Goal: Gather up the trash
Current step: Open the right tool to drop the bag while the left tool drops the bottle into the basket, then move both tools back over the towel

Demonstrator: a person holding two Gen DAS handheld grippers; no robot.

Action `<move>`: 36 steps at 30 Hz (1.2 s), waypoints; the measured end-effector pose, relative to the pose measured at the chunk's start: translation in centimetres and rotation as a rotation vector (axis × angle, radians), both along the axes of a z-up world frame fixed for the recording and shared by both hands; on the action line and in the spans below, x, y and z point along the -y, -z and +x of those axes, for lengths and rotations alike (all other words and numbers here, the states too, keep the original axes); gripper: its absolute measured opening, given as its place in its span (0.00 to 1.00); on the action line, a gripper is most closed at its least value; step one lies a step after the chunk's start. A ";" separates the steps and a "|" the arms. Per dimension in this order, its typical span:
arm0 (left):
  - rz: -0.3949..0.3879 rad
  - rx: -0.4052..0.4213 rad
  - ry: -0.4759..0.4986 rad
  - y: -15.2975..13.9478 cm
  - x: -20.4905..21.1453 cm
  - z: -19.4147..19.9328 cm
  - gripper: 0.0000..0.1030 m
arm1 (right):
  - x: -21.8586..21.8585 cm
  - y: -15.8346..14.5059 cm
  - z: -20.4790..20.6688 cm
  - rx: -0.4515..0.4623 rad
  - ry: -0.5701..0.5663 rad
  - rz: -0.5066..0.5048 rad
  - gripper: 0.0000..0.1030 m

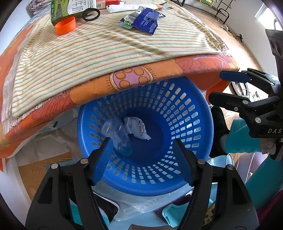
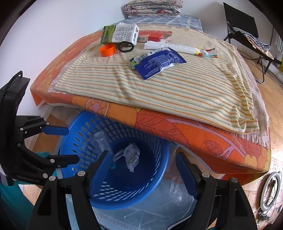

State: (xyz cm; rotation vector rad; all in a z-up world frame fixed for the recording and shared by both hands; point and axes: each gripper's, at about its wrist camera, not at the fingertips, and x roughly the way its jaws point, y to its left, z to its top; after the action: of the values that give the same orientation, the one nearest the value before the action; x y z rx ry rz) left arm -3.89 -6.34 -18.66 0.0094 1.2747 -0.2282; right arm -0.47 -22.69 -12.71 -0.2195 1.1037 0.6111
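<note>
A blue perforated basket (image 1: 185, 109) (image 2: 155, 166) stands on the floor, partly under the bed's edge. In it lie a clear plastic bottle (image 1: 116, 134) (image 2: 100, 139) and a crumpled white wrapper (image 1: 136, 128) (image 2: 131, 155). My left gripper (image 1: 142, 143) (image 2: 70, 145) is open and empty above the basket. My right gripper (image 2: 141, 157) (image 1: 214, 86) is open and empty beside it. On the striped blanket (image 1: 99, 51) (image 2: 176, 86) lie a blue wrapper (image 1: 146, 18) (image 2: 157, 62), an orange cap (image 1: 65, 26) (image 2: 107, 50), a milk carton (image 1: 70, 8) (image 2: 120, 34), a black ring (image 1: 91, 13) (image 2: 125, 46) and a white packet (image 2: 176, 47).
An orange patterned sheet (image 1: 159, 70) (image 2: 194, 127) overhangs the basket's far side. A red box (image 2: 153, 36) and a folded quilt (image 2: 153, 8) lie further back. A folding chair (image 2: 251, 39) stands at the right. Clear plastic bags (image 2: 159, 208) lie on the wood floor below the basket.
</note>
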 end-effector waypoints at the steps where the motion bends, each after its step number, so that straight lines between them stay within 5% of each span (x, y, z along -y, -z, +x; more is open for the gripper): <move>1: -0.001 0.001 -0.001 -0.1 -0.1 0.1 0.69 | 0.0 -0.1 0.0 0.001 0.003 0.002 0.78; 16: 0.012 0.110 -0.073 -4.1 -2.1 3.1 0.69 | 0.0 -1.8 2.0 0.003 0.070 0.070 0.82; 27: 0.036 0.197 -0.161 -7.9 -5.0 8.1 0.69 | 0.1 -4.2 7.1 -0.015 0.169 0.188 0.83; 36: 0.051 0.193 -0.273 -7.5 -8.6 12.5 0.69 | -0.1 -4.0 12.8 -0.114 0.321 0.269 0.83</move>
State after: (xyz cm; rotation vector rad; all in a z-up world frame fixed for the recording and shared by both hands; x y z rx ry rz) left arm 8.62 2.28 -11.20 -0.0969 1.0754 0.0401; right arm 12.28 -22.59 -8.68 0.2243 1.1237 0.4806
